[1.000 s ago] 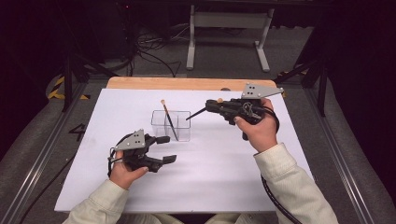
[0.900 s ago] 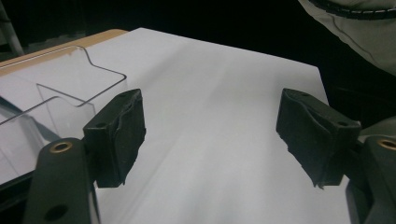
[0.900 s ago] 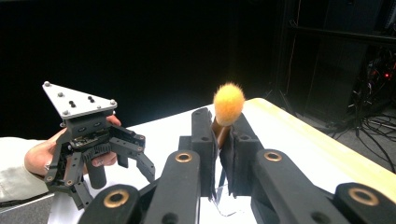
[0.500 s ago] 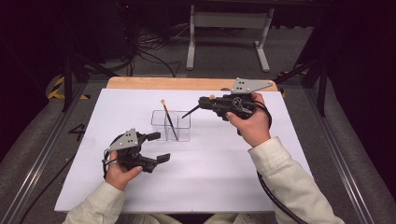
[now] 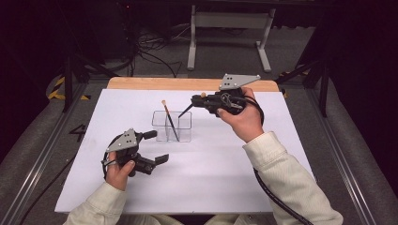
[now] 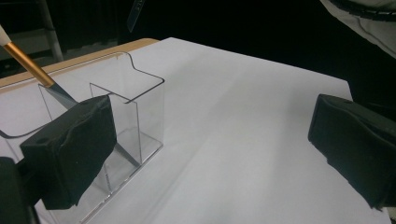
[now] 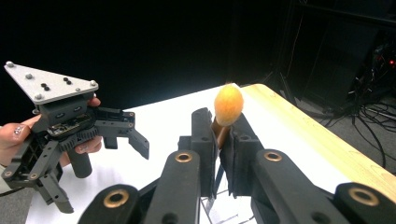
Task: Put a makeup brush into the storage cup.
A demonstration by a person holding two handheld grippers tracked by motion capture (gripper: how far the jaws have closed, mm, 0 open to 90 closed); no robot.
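A clear plastic holder with open compartments stands mid-table. One brush with a gold ferrule leans inside it. My right gripper hovers just right of the holder, shut on a second brush. That brush's orange tuft sticks up above the jaws and its dark handle slants down toward the holder. My left gripper lies low, in front and to the left of the holder. Its jaws have just been opening and stand wide apart with nothing between them.
A white sheet covers the table, with a strip of bare wood along the far edge. Beyond the table lie cables and a metal stand on a dark floor. The left gripper's grey plate faces the right gripper view.
My left gripper's jaws have spread wider. My right gripper has shifted left with the brush, bringing the handle tip closer above the holder.
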